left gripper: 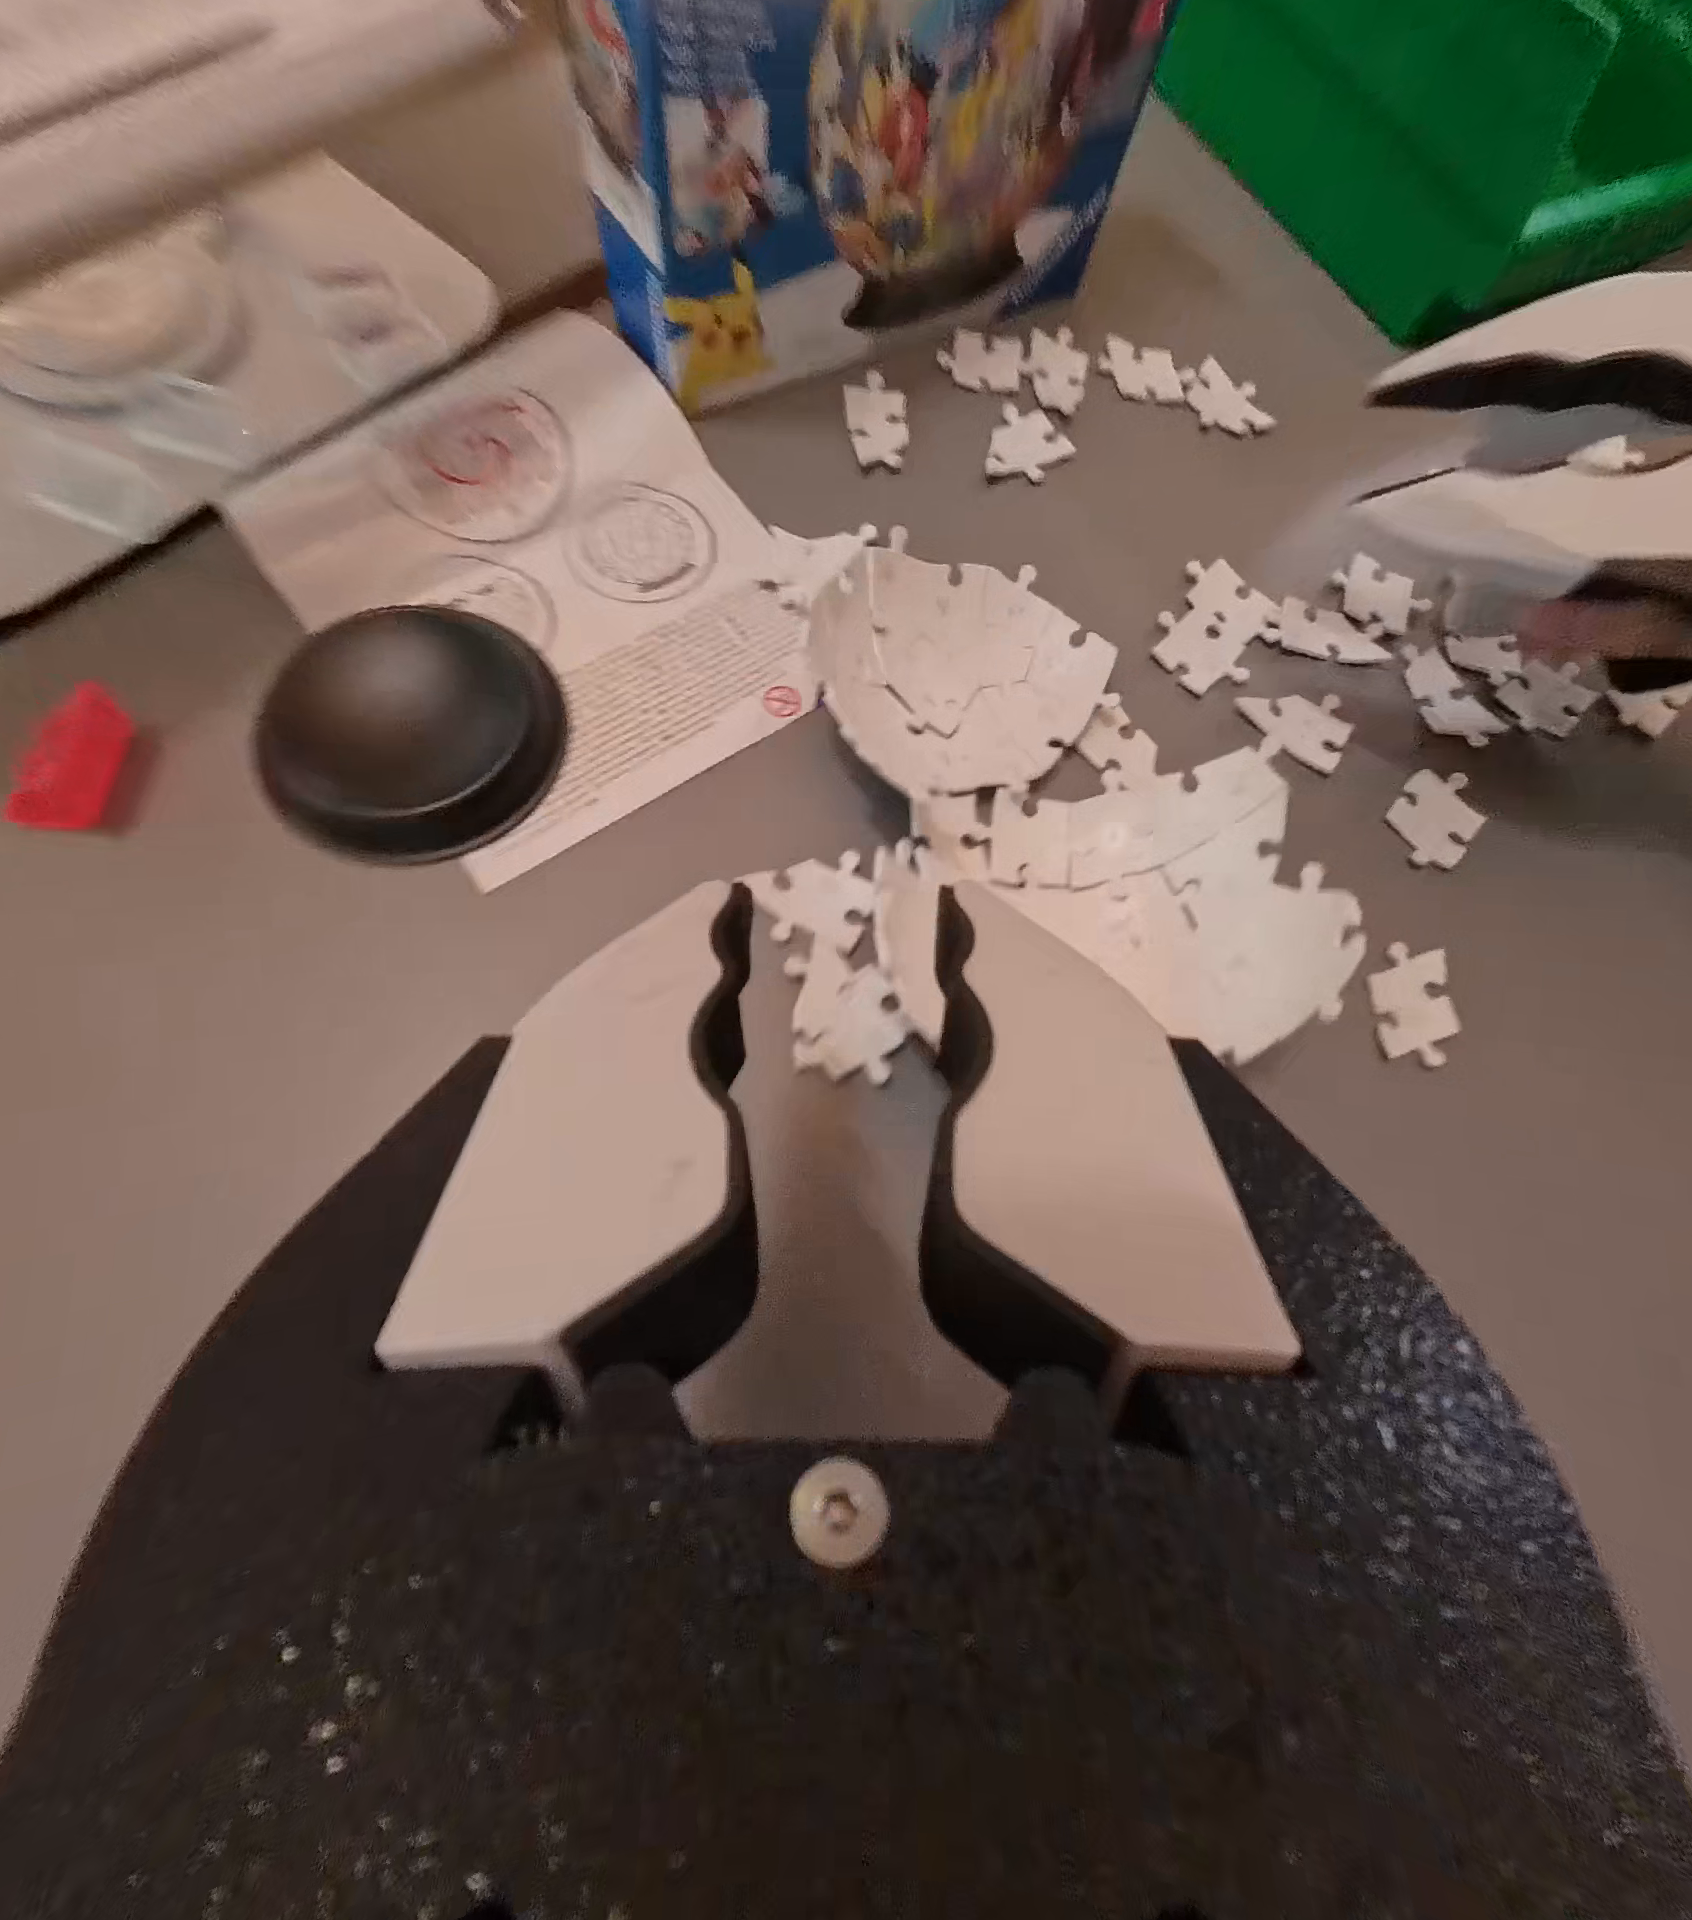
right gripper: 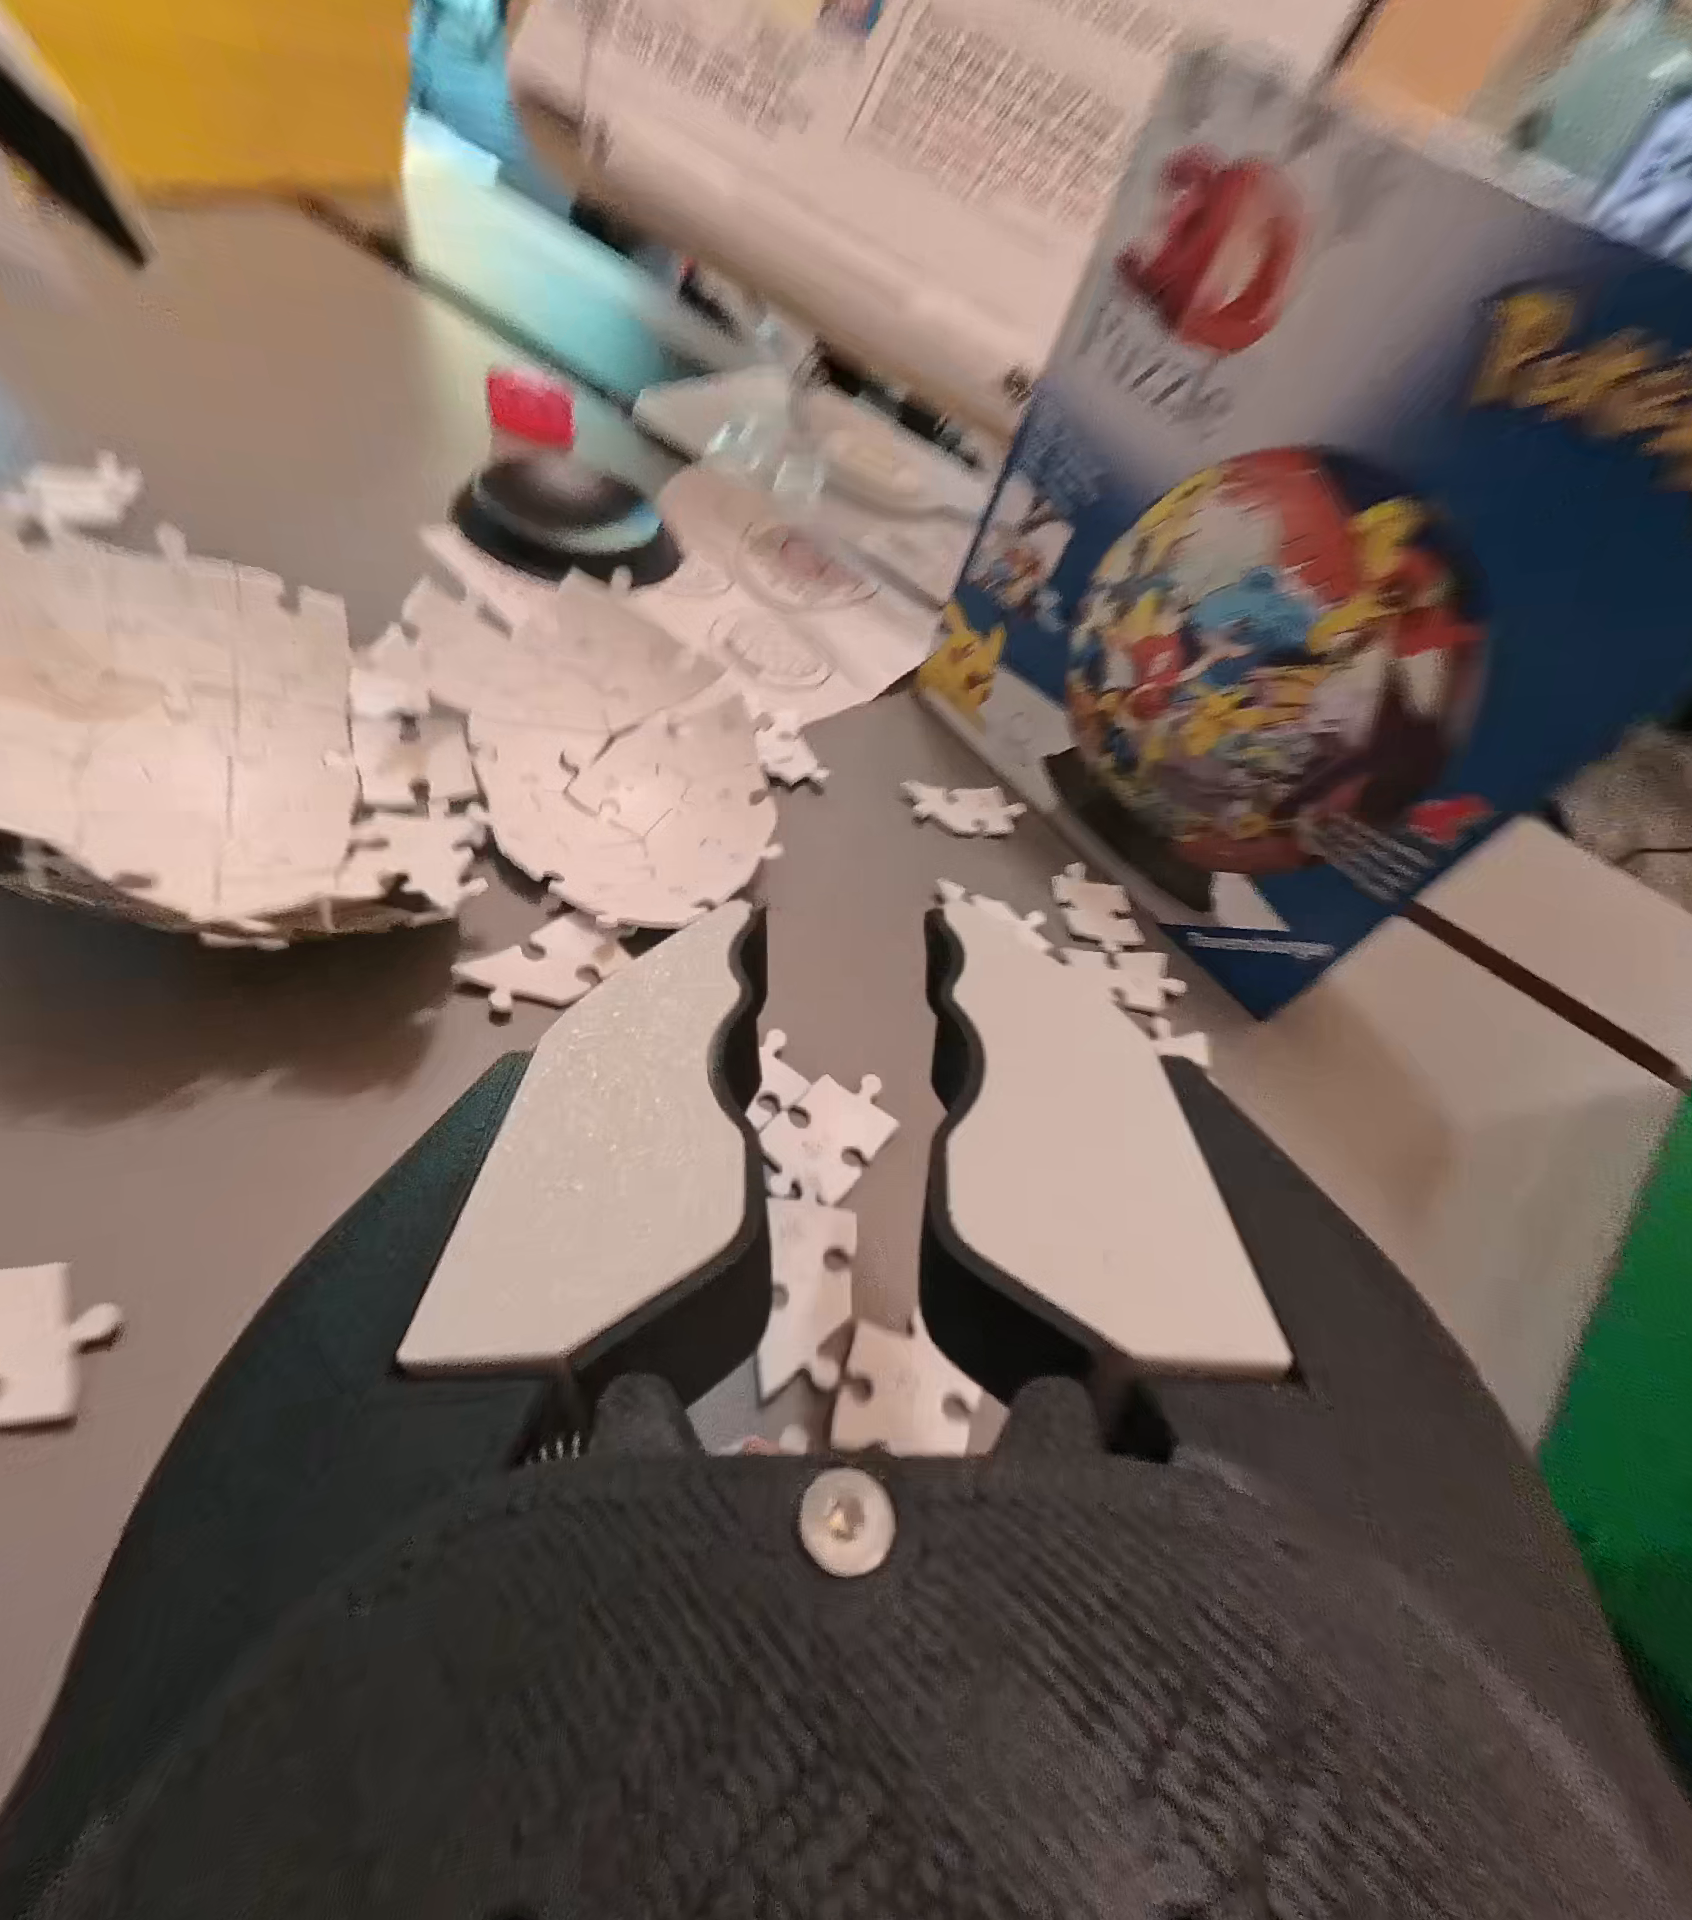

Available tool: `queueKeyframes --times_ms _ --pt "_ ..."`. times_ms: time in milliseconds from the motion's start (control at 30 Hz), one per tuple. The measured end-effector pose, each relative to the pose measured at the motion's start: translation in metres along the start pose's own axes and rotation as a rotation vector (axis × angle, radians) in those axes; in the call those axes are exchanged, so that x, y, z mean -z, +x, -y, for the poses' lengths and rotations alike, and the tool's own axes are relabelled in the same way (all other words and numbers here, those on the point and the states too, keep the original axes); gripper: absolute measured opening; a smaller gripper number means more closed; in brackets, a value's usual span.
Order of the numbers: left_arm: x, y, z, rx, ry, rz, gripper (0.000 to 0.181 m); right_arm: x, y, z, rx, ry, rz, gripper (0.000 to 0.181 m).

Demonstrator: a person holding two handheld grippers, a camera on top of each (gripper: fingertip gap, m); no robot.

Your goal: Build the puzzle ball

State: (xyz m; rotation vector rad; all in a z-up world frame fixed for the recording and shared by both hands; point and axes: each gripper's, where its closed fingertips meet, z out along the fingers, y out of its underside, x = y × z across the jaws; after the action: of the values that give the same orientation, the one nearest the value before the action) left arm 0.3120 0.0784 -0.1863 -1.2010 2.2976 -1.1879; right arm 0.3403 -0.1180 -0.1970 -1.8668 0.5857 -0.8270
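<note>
Clearly both grippers, left (left gripper: 842,935) and right (right gripper: 842,966), hang unclenched, empty, over loose pieces (right gripper: 826,1127), likely choosing one for the shell (left gripper: 967,655) ahead.

Matt grey table (left gripper: 198,1039), glossy black dome stand (left gripper: 406,717), printed cardboard box (right gripper: 1341,623), paper leaflet (left gripper: 613,499)

A: The puzzle pieces (left gripper: 1424,816) all show plain white backs, like both curved shells (left gripper: 967,649).

B: And the box (right gripper: 1341,644)?

A: Blue, with a many-coloured ball pictured on it. The stand (left gripper: 406,717) is black, the small block (left gripper: 71,756) red, the bin (left gripper: 1507,156) green, the table (left gripper: 198,1039) grey.
</note>
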Motion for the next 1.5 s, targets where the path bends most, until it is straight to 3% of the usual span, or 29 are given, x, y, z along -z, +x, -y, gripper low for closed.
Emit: queueKeyframes --times_ms 100,200,267,333,467,533,600,633,733,933,1233,1333,1433,1500 --pt "0.036 -0.023 -0.043 -0.011 0.131 0.172 0.047 0.048 0.001 0.008 -0.149 0.183 -0.092 0.030" --pt "0.086 -0.061 -0.111 -0.070 0.133 0.507 0.047 0.085 0.018 0.014 -0.168 0.343 -0.273 0.024" --pt "0.114 -0.079 -0.160 -0.115 -0.008 0.694 0.045 0.069 0.013 0.004 -0.153 0.230 -0.229 0.038" --pt "0.125 -0.080 -0.176 -0.115 -0.064 0.748 0.038 0.053 -0.004 -0.003 -0.106 0.132 -0.112 0.043" --pt "0.127 -0.082 -0.176 -0.168 -0.069 0.798 0.027 0.049 -0.013 0.000 -0.049 0.143 -0.087 0.046" --pt "0.138 -0.088 -0.170 -0.235 -0.030 0.933 0.022 0.051 -0.017 0.003 -0.021 0.167 -0.079 0.049" --pt "0.146 -0.087 -0.157 -0.418 0.028 1.073 0.029 0.055 -0.021 0.007 0.012 0.202 -0.074 0.052" --pt "0.143 -0.088 -0.158 -0.474 -0.012 1.096 0.036 0.056 -0.024 0.008 0.019 0.212 -0.056 0.053" --pt "0.138 -0.102 -0.169 -0.528 -0.167 1.177 0.025 0.056 -0.025 0.007 -0.005 0.210 -0.018 0.059" --pt "0.135 -0.105 -0.174 -0.539 -0.220 1.184 0.000 0.053 -0.026 0.004 -0.058 0.175 0.017 0.068" --pt "0.133 -0.104 -0.172 -0.626 -0.253 1.229 0.001 0.064 -0.042 0.004 -0.161 0.167 0.112 0.072" --pt "0.135 -0.100 -0.168 -0.637 -0.219 1.238 0.014 0.064 -0.041 0.004 -0.177 0.164 0.112 0.072" --pt "0.129 -0.089 -0.161 -0.548 -0.146 1.131 0.023 0.062 -0.063 0.011 -0.208 0.163 0.171 0.071" --pt "0.113 -0.067 -0.148 -0.385 -0.062 0.929 0.030 0.052 -0.071 0.010 -0.248 0.108 0.178 0.071"
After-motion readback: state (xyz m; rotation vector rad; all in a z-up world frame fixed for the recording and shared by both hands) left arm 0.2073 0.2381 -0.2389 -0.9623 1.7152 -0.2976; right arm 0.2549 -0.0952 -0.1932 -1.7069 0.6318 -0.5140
